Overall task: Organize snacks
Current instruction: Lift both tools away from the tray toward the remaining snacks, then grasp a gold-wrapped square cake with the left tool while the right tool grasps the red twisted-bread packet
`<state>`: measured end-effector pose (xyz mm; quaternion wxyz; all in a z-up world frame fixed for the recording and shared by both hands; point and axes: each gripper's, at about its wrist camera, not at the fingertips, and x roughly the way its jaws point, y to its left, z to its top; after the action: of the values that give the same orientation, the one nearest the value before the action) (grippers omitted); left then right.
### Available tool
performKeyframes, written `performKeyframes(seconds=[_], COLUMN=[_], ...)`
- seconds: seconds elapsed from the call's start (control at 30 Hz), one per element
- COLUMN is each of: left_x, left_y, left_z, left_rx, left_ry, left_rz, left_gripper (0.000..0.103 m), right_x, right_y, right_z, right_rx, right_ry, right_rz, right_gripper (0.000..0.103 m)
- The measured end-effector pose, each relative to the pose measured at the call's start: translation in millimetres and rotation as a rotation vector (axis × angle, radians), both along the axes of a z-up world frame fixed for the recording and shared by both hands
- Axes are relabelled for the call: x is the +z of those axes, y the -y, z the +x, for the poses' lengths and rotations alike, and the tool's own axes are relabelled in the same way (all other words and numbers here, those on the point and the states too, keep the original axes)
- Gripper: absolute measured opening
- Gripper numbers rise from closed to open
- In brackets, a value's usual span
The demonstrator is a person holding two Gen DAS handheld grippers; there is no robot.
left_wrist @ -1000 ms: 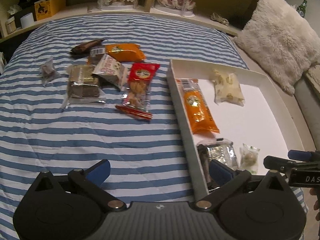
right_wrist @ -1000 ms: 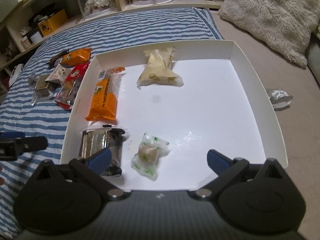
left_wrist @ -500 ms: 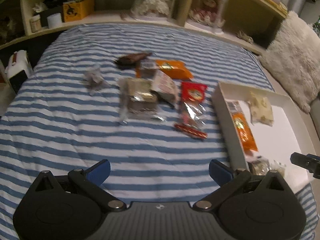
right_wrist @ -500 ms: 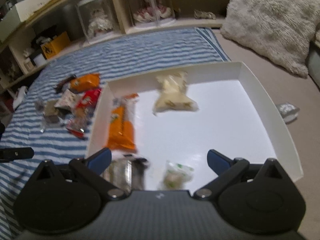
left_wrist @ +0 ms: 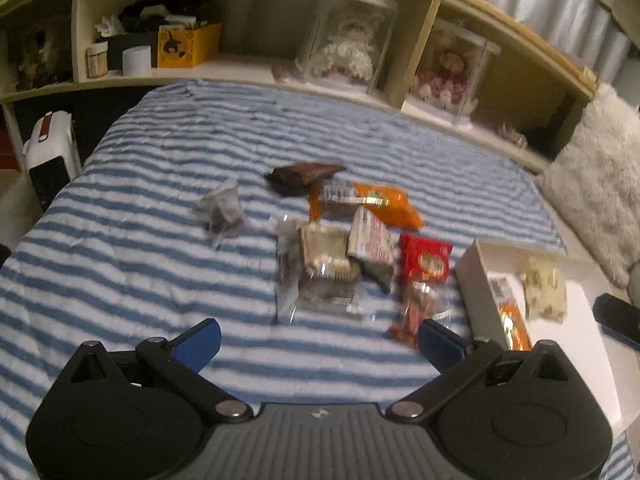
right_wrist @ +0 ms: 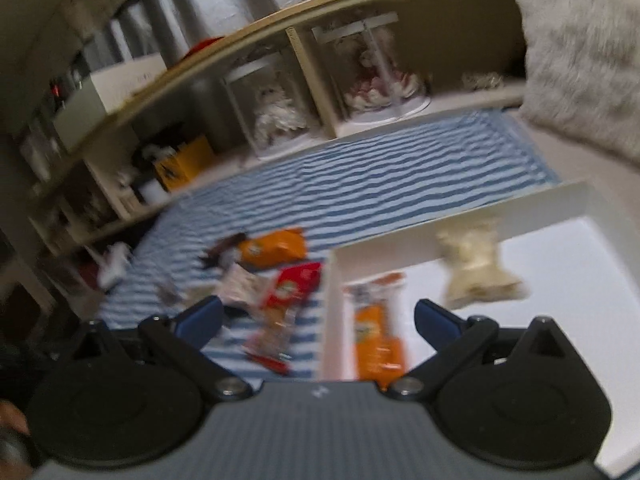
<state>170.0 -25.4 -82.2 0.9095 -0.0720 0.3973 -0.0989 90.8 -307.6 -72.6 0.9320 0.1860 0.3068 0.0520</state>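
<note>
Both the left tongs (left_wrist: 318,340) and the right tongs (right_wrist: 316,318) gape wide and empty above the striped bed (left_wrist: 140,280). Loose snack packets, a red one (left_wrist: 424,280) nearest, lie beside the white box (left_wrist: 474,268) holding an orange packet (right_wrist: 376,340).

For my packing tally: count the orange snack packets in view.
2. One orange packet lies on the striped blanket behind the loose pile; the other lies inside the white box along its left wall. Others may be hidden.
</note>
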Motion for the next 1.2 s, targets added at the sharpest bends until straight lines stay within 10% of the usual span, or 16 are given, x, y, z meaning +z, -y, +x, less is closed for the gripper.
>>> performKeyframes(seconds=[0.4,0.83,1.2], left_x=[-27,-65,-52], left_y=[19,44,24], left_z=[39,73,67], left_rx=[-0.035,-0.067,-0.06], left_ry=[0.077,0.073,0.0], left_rz=[0.068,0.197,0.148], left_gripper=[0.103,0.103,0.069], right_x=[-19,-58,-61], right_y=[-39,-68,-83], right_z=[73,114,115], right_rx=[0.064,0.039,0.082], right_ry=[-0.086,-0.202,-0.207], right_rz=[0.167,0.034,-0.06], right_gripper=[0.075,0.064,0.063])
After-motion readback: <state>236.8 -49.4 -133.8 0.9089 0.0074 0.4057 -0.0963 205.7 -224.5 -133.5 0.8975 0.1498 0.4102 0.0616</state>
